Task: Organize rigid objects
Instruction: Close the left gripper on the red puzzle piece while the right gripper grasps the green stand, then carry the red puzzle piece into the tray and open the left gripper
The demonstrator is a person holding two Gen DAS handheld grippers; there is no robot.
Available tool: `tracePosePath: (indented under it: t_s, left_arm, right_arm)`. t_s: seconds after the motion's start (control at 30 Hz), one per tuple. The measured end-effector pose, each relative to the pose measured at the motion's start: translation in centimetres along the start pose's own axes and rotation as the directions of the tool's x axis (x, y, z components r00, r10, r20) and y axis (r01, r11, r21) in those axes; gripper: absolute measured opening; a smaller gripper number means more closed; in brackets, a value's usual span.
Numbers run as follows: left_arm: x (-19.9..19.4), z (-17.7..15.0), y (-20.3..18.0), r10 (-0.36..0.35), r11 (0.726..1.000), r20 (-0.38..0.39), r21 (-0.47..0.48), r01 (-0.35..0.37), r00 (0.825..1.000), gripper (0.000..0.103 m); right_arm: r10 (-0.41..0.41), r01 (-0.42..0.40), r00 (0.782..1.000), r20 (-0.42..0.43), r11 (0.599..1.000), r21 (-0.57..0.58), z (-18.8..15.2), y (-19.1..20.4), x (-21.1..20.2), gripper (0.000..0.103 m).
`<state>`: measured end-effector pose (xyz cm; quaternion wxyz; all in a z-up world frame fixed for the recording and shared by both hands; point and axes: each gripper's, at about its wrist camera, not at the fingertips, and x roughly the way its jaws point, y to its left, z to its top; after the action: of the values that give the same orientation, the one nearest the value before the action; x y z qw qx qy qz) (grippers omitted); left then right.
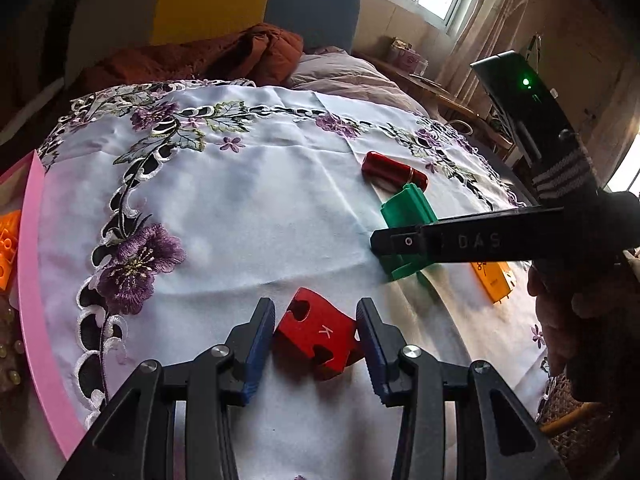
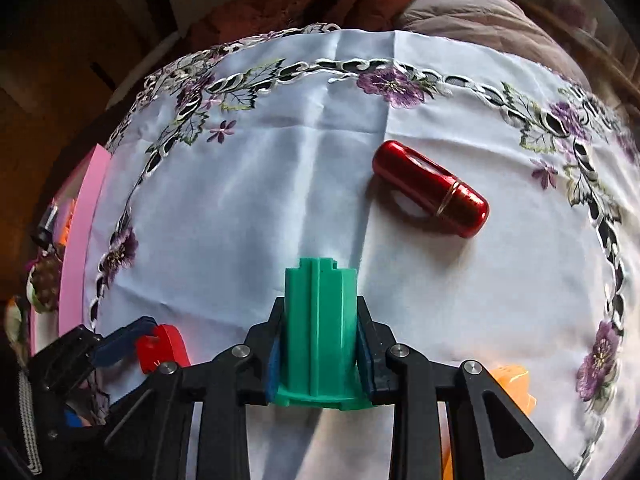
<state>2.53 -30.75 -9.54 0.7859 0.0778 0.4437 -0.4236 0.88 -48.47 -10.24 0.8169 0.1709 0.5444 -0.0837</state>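
My right gripper point(image 2: 320, 356) is clamped on the green block point(image 2: 320, 328): both blue pads press its long flat sides, its flared base sits back by the knuckles, and its stepped tip pokes out past my fingertips. It reads as hard moulded plastic, light and stiff, with no give. The ribs along its top face should stop it rolling. The side walls look smooth, so I judge it could slide forward if I tilt nose-down; best to keep the hold near the base flange.

My left gripper point(image 1: 316, 332) is partly closed around the red piece point(image 1: 316, 334), which lies flat on the cloth point(image 1: 248, 208) between the pads. The right pad touches a corner; left-side contact is unclear. It looks like painted wood with a "K" on top, rigid and flat, with notched edges that are best avoided. I'd take it across the plain sides.

Beyond my right fingertips, off to the right, lies the red metal capsule point(image 2: 432, 188): glossy and round, so probably slippery and prone to rolling. An orange piece point(image 2: 514, 384) sits just right of my right finger. The pink tray point(image 1: 32, 280) is far left of my left fingers.
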Motion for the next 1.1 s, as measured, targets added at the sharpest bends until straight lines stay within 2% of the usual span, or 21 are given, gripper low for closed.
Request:
tracePosePath:
  t_s: [0.27,0.4,0.57,0.63,0.67,0.7,0.83,0.9,0.97,1.07,1.1]
  left_arm:
    - [-0.3,-0.1,-0.2,0.032,0.999,0.004,-0.011,-0.032,0.999,0.043]
    - [-0.5,-0.2,-0.3,0.050,0.999,0.003,-0.005,-0.050,0.999,0.042]
    - [-1.1,-0.3,-0.6,0.089,0.996,-0.003,0.004,-0.089,0.996,0.042]
    - [-1.5,-0.4,-0.7,0.099,0.995,0.008,0.010,-0.099,0.995,0.029]
    - [-1.9,-0.3,-0.9,0.114,0.993,0.027,0.020,-0.115,0.993,0.018]
    - [-2.0,-0.2,-1.0,0.124,0.992,0.025,0.028,-0.125,0.992,0.014]
    - [-1.6,-0.3,-0.7,0.125,0.992,-0.002,0.034,-0.125,0.992,0.014]
    - [-1.6,-0.3,-0.4,0.101,0.995,-0.004,0.013,-0.101,0.995,0.014]
    - [-1.8,-0.1,0.1,0.047,0.999,-0.039,-0.022,-0.048,0.998,0.014]
    - [-2.0,-0.2,0.3,0.030,0.998,-0.056,-0.047,-0.033,0.998,0.028]
    - [-2.1,-0.3,0.4,0.021,0.998,-0.062,-0.062,-0.025,0.998,0.030]
  right_arm:
    - [-0.031,0.032,0.999,0.019,0.998,-0.063,0.0,1.1,-0.1,0.031]
    - [-0.017,0.018,1.000,0.016,0.998,-0.066,0.2,0.9,0.1,0.031]
    - [-0.048,0.051,0.998,0.029,0.993,-0.111,0.0,1.6,0.1,0.031]
    - [-0.050,0.053,0.998,0.032,0.992,-0.114,0.0,1.6,0.1,0.031]
    - [-0.050,0.054,0.998,0.034,0.992,-0.115,-0.1,1.6,0.0,0.031]
    - [-0.052,0.057,0.998,0.041,0.991,-0.119,-0.1,1.6,-0.1,0.031]
    - [-0.070,0.077,0.996,0.057,0.987,-0.143,0.0,2.0,0.0,0.031]
    - [-0.071,0.078,0.996,0.058,0.986,-0.144,0.0,2.0,-0.1,0.031]
    - [-0.068,0.075,0.996,0.057,0.987,-0.141,0.1,1.9,-0.1,0.031]
    - [-0.073,0.081,0.996,0.058,0.986,-0.147,0.1,1.9,-0.2,0.031]
    - [-0.077,0.085,0.995,0.058,0.985,-0.150,0.1,1.9,-0.2,0.031]
